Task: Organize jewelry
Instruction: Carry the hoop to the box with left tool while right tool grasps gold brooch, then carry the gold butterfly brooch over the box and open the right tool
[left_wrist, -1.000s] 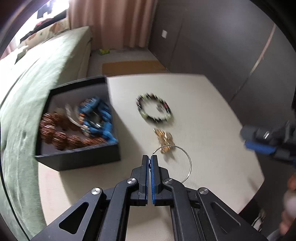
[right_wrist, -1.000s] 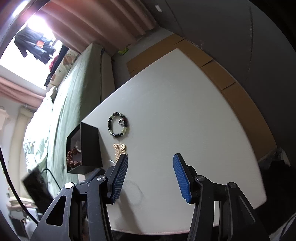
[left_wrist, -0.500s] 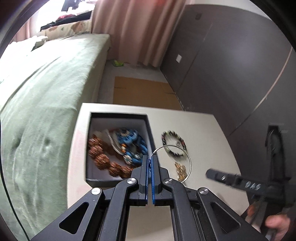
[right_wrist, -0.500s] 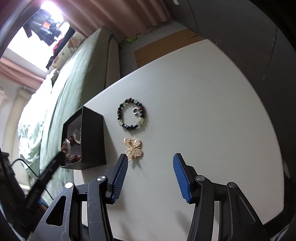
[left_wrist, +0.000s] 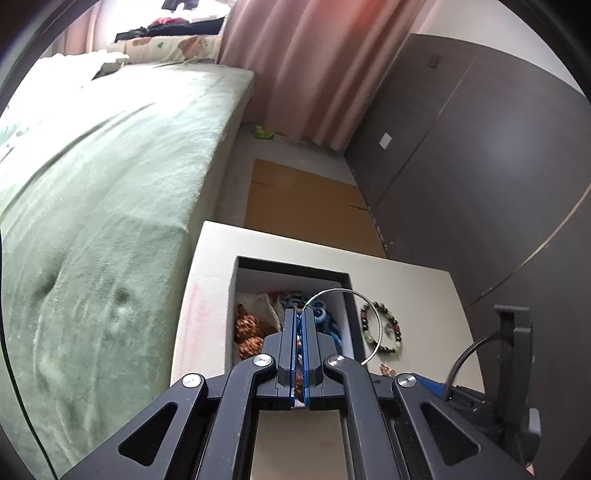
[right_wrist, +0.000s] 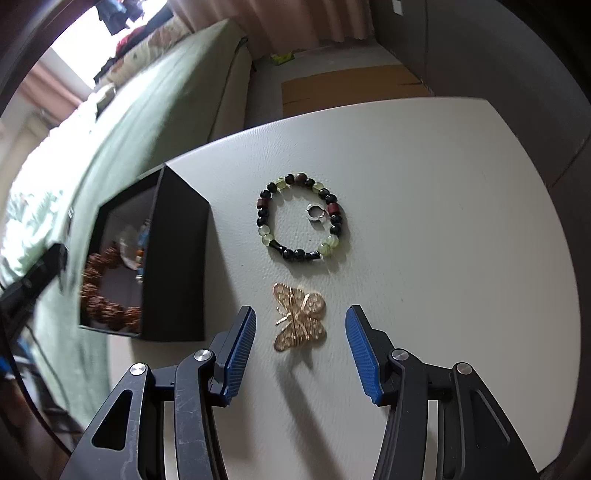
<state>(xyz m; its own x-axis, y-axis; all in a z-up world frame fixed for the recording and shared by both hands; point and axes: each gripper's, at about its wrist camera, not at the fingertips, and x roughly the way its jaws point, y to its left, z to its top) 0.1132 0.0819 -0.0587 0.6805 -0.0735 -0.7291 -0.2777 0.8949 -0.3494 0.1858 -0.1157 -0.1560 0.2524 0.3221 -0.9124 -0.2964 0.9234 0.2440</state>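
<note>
My left gripper (left_wrist: 298, 314) is shut on a thin silver hoop (left_wrist: 375, 314) and holds it above the open black box (left_wrist: 291, 266), which holds brown beads (left_wrist: 246, 328) and blue jewelry. My right gripper (right_wrist: 300, 325) is open, its fingers on either side of a gold butterfly brooch (right_wrist: 299, 321) lying on the white table (right_wrist: 443, 221). A black, green and red bead bracelet (right_wrist: 299, 221) with a small silver ring (right_wrist: 316, 213) inside it lies beyond the brooch. The box (right_wrist: 177, 254) stands to the left of the right gripper. The bracelet also shows in the left wrist view (left_wrist: 384, 326).
A green bed (left_wrist: 92, 184) runs along the table's left side. Pink curtains (left_wrist: 295, 66) and a dark wall (left_wrist: 480, 166) stand behind. Brown cardboard (left_wrist: 303, 206) lies on the floor beyond the table. The right gripper's body (left_wrist: 509, 369) shows at the lower right of the left view.
My left gripper carried the silver hoop from the table up and left over the box. My right gripper moved forward and down until its open fingers flank the butterfly brooch.
</note>
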